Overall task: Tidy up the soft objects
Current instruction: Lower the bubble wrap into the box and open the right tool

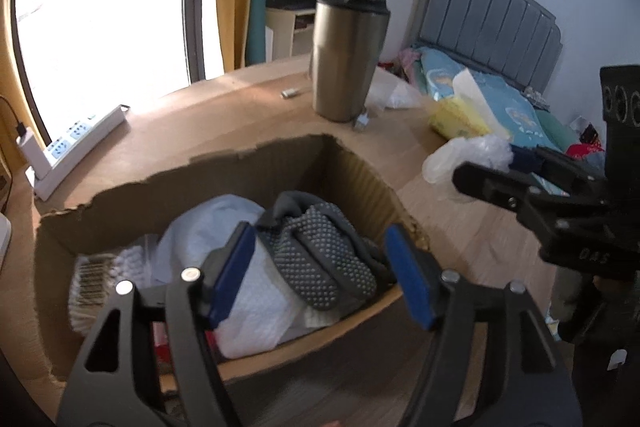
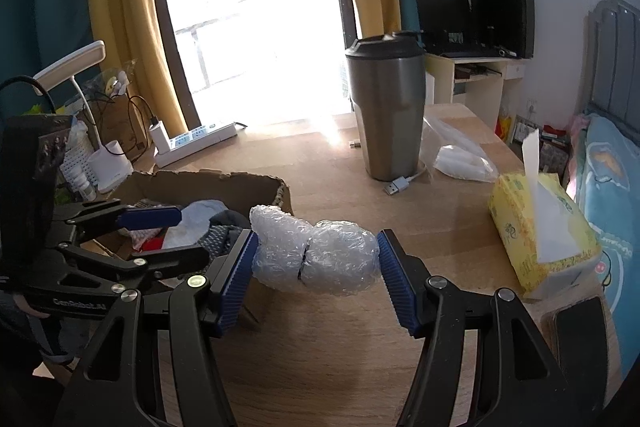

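A torn-edged cardboard box (image 1: 240,167) on the wooden table holds a grey dotted sock (image 1: 320,263), a white cloth (image 1: 260,307) and a pale blue cloth (image 1: 212,219). My left gripper (image 1: 324,275) hangs open over the box, its blue pads apart and touching nothing; the sock lies below them. In the right wrist view the left gripper (image 2: 176,235) is at the left, above the box (image 2: 208,179). My right gripper (image 2: 316,275) is shut on a roll of clear bubble wrap (image 2: 316,259), both pads against its ends, just right of the box. The right gripper (image 1: 504,163) also shows at the right of the left wrist view.
A steel tumbler (image 2: 386,107) stands behind the box, with a USB cable (image 2: 400,183) and a plastic bag (image 2: 460,155) beside it. A yellow tissue pack (image 2: 536,227) and a phone (image 2: 580,339) lie at the right. A power strip (image 1: 76,147) lies by the window.
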Demonstrator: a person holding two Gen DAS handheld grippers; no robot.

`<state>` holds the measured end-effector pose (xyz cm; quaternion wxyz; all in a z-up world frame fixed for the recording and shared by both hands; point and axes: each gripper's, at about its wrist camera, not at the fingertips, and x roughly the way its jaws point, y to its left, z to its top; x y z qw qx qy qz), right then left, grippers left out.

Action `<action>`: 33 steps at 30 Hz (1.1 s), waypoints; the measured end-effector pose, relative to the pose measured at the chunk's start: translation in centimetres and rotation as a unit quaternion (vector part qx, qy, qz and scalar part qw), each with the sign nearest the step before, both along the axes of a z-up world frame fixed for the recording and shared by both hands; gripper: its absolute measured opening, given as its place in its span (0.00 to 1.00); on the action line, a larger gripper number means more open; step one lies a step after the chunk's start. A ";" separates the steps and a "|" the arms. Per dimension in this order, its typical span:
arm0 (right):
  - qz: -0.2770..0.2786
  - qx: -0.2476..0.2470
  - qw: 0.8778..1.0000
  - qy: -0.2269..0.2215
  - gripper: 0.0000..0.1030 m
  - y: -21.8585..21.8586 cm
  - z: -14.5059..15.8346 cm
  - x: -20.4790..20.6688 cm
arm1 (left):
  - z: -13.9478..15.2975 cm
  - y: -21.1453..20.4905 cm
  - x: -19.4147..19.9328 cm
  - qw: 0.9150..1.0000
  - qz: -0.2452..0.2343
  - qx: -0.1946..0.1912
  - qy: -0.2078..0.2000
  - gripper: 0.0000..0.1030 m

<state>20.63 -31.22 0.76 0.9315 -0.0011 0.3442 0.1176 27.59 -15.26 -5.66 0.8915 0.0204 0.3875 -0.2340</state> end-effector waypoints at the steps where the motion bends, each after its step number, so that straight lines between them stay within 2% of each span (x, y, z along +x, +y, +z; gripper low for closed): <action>1: 0.001 -0.002 1.000 -0.001 0.63 0.3 0.1 0.0 | 0.2 0.3 -0.1 1.000 0.002 -0.003 -0.003 0.68; 8: 0.012 -0.013 1.000 -0.005 0.63 2.3 0.7 0.3 | 1.5 3.6 -1.2 0.999 0.031 -0.017 -0.021 0.68; 13: 0.024 -0.020 1.000 -0.005 0.63 4.1 1.0 0.8 | 1.9 6.0 -1.6 0.997 0.067 -0.005 -0.043 0.68; 17: 0.039 -0.026 0.999 -0.002 0.63 5.9 0.9 1.4 | 2.2 8.1 -1.8 0.994 0.090 -0.012 -0.052 0.68; 33: 0.049 -0.033 0.998 0.011 0.63 9.5 -0.5 6.3 | 1.9 13.9 -1.1 0.984 0.165 -0.015 -0.071 0.68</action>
